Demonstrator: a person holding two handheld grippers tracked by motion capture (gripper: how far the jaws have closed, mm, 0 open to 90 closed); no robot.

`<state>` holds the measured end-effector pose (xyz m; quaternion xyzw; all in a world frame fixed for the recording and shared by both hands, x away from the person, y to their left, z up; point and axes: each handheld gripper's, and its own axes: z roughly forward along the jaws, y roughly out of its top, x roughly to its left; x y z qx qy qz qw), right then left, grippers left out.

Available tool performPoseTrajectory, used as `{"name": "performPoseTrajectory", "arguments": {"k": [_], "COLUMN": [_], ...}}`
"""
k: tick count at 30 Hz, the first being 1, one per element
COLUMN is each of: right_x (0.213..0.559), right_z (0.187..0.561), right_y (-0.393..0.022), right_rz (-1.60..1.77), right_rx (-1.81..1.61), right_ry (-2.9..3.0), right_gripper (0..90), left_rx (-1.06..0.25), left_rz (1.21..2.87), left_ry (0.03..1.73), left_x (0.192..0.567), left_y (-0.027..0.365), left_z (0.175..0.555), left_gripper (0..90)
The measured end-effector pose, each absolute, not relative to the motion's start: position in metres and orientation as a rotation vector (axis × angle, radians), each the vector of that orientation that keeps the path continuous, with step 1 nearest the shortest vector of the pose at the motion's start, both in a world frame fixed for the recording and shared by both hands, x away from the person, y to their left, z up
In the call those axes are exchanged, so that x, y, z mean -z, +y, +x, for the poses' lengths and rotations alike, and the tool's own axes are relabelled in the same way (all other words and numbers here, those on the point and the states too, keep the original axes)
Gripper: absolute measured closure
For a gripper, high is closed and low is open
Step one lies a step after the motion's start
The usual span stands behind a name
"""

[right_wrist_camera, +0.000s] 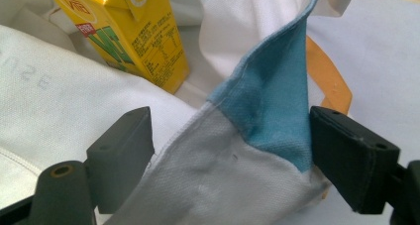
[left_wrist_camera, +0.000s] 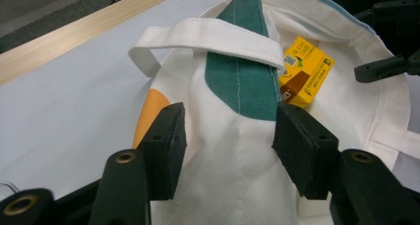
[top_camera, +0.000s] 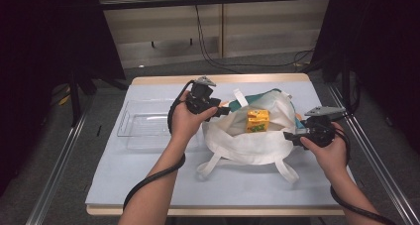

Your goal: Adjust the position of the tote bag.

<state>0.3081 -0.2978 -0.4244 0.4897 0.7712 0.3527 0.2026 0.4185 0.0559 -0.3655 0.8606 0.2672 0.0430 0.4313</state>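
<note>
A white cloth bag (top_camera: pixel 247 144) with green, blue and orange patches lies open in the middle of the table. Inside it stands a yellow drink carton (top_camera: pixel 258 120), which I also see in the left gripper view (left_wrist_camera: pixel 307 69) and the right gripper view (right_wrist_camera: pixel 133 31). My left gripper (top_camera: pixel 224 111) is at the bag's left rim. A raised fold of white and green fabric (left_wrist_camera: pixel 237 86) fills the gap between its pads (left_wrist_camera: pixel 230 145). My right gripper (top_camera: pixel 290 137) is at the right rim, its pads (right_wrist_camera: pixel 230 150) against a fold of grey-white and blue cloth (right_wrist_camera: pixel 272 101).
A clear plastic tray (top_camera: pixel 143 123) sits left of the bag on the pale sheet covering the table (top_camera: pixel 163 175). The bag's straps (top_camera: pixel 210 166) trail toward the front edge. Black cables run from both grippers along the person's forearms.
</note>
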Motion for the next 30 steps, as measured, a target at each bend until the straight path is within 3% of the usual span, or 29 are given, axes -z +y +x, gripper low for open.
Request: {"name": "performPoseTrajectory", "arguments": {"k": [6,20,26,30], "right_x": [0.42,0.424,0.422,0.423], "right_z": [0.304,0.296,0.296,0.297], "right_y": [-0.297,-0.299,-0.298,-0.297], "right_rz": [1.366,1.366,1.371,1.368], "right_rx": [-1.004,-0.995,-1.003,-0.998], "right_ry": [2.146,2.142,2.134,2.138], "right_gripper": [16.2,22.4,21.6,20.7], "left_rx": [-0.095,-0.099,-0.095,-0.072], "left_rz": [2.125,2.145,2.125,2.137], "left_ry": [0.664,0.684,0.66,0.602], "left_x": [0.367,0.376,0.367,0.37], "left_y": [0.056,0.058,0.06,0.052], "left_z": [0.418,0.428,0.422,0.416], "left_gripper": [52.5,56.2,37.3,29.2]}}
